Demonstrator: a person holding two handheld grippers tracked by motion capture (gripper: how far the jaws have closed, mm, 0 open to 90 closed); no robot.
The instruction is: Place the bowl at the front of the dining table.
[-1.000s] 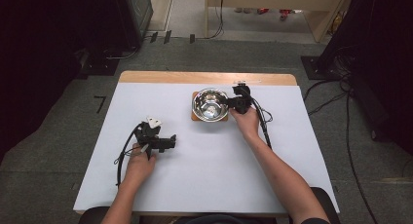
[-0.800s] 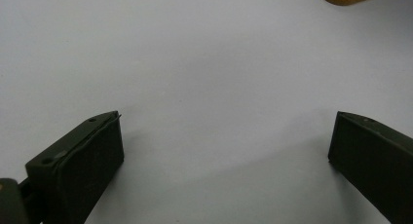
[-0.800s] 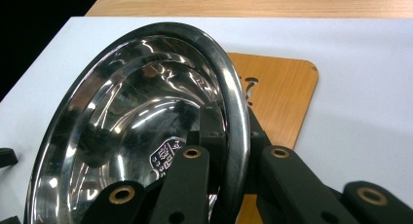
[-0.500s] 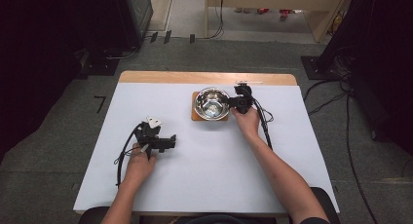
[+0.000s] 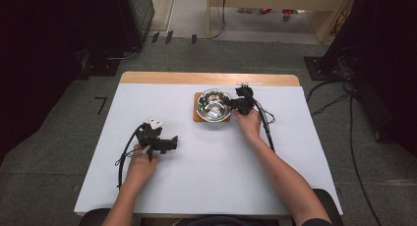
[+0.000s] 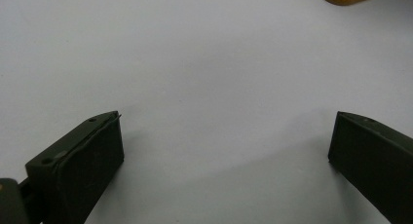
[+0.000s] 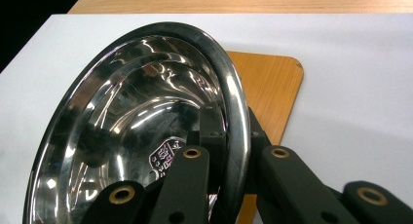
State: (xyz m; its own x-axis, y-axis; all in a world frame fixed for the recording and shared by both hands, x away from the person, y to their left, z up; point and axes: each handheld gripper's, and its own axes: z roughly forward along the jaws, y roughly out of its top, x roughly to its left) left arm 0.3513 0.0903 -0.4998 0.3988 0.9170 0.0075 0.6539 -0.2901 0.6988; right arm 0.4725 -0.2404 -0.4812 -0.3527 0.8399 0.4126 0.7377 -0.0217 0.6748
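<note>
Steel bowl [image 5: 213, 104] on wooden board [image 5: 198, 119] at counter [image 5: 221, 186] far side, rim pinched by right gripper [image 5: 235, 104] fingers; rigid, light, slippery, best held at rim; left gripper [image 5: 173, 142] fingers wide, empty.

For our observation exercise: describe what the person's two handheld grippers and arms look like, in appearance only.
Both grippers are black. The left gripper carries a grey three-cornered plate and trails a black cable; its jaws are flat, blocky pads. The right gripper has jointed black links with brass-coloured rivets and its own cable. The forearms are bare, without sleeves.
</note>
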